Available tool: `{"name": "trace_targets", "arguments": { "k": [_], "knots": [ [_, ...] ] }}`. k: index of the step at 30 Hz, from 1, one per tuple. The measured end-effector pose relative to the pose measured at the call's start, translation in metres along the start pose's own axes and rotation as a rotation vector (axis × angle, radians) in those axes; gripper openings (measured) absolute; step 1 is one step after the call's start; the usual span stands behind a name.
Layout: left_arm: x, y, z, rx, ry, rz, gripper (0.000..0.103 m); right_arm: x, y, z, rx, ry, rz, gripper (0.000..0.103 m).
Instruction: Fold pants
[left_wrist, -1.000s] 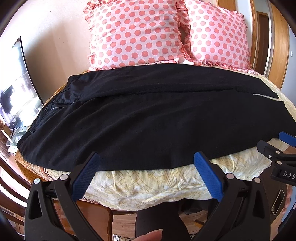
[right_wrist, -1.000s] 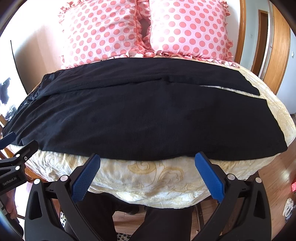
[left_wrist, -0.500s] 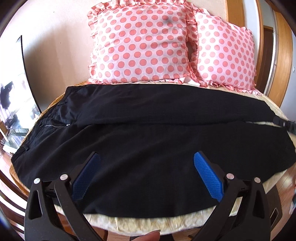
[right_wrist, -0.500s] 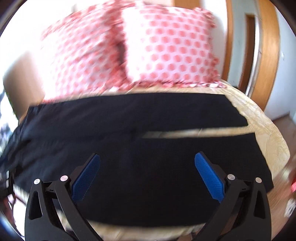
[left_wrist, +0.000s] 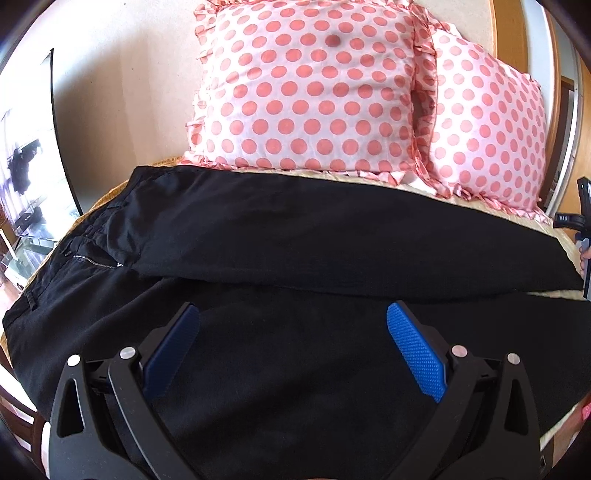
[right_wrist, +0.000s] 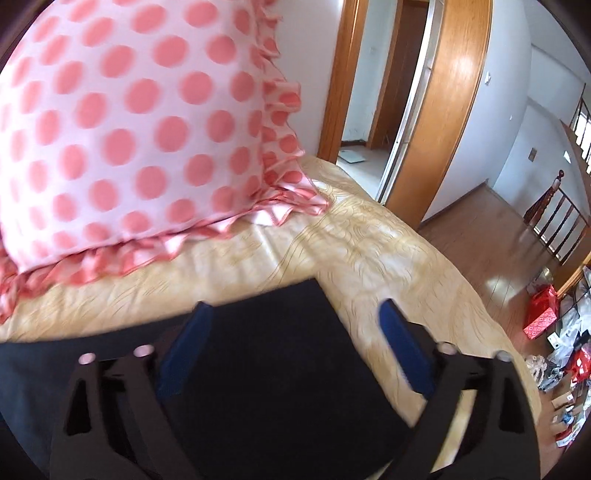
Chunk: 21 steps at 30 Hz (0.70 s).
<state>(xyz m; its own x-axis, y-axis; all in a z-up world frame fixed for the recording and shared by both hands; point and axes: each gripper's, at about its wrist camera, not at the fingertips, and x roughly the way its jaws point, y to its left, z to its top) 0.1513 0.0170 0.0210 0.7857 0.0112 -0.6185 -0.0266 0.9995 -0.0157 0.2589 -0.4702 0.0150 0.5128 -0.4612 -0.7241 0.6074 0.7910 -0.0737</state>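
Note:
Black pants (left_wrist: 303, 240) lie flat across the bed, waistband and zipper (left_wrist: 92, 262) at the left, both legs running right, the far leg lapping the near one. My left gripper (left_wrist: 293, 332) is open and empty, hovering over the near leg at mid-length. My right gripper (right_wrist: 293, 325) is open and empty over the far leg's hem end (right_wrist: 280, 354), whose corner (right_wrist: 314, 282) lies on the bedspread. The right gripper's body shows at the right edge of the left wrist view (left_wrist: 581, 221).
Two pink polka-dot pillows (left_wrist: 314, 88) (right_wrist: 122, 136) lean against the wall behind the pants. The yellow patterned bedspread (right_wrist: 388, 251) ends in a rounded edge at the right. Beyond it are a wooden door frame (right_wrist: 443, 110), wood floor and clutter (right_wrist: 565, 332).
Both grippers moved forward over the bed. The left went from the bed's edge to above the near leg. The right swung right and forward to the hem end of the far leg.

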Motion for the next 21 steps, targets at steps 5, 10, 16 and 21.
{"name": "trace_targets", "arguments": {
  "k": [5,10,16,21],
  "knots": [
    [0.01,0.003,0.001,-0.04,0.002,-0.035,0.101,0.036,-0.003,0.004,0.039,0.091,0.084,0.061],
    [0.028,0.004,-0.002,-0.08,0.089,-0.126,0.101,0.048,0.004,0.003,-0.006,0.1,0.111,0.054],
    [0.035,-0.004,-0.007,-0.069,0.119,-0.143,0.101,0.045,0.015,-0.005,-0.09,0.077,0.196,0.005],
    [0.031,-0.014,-0.009,-0.031,0.114,-0.156,0.101,0.021,0.017,-0.012,-0.123,0.017,0.259,0.0]
  ]
}}
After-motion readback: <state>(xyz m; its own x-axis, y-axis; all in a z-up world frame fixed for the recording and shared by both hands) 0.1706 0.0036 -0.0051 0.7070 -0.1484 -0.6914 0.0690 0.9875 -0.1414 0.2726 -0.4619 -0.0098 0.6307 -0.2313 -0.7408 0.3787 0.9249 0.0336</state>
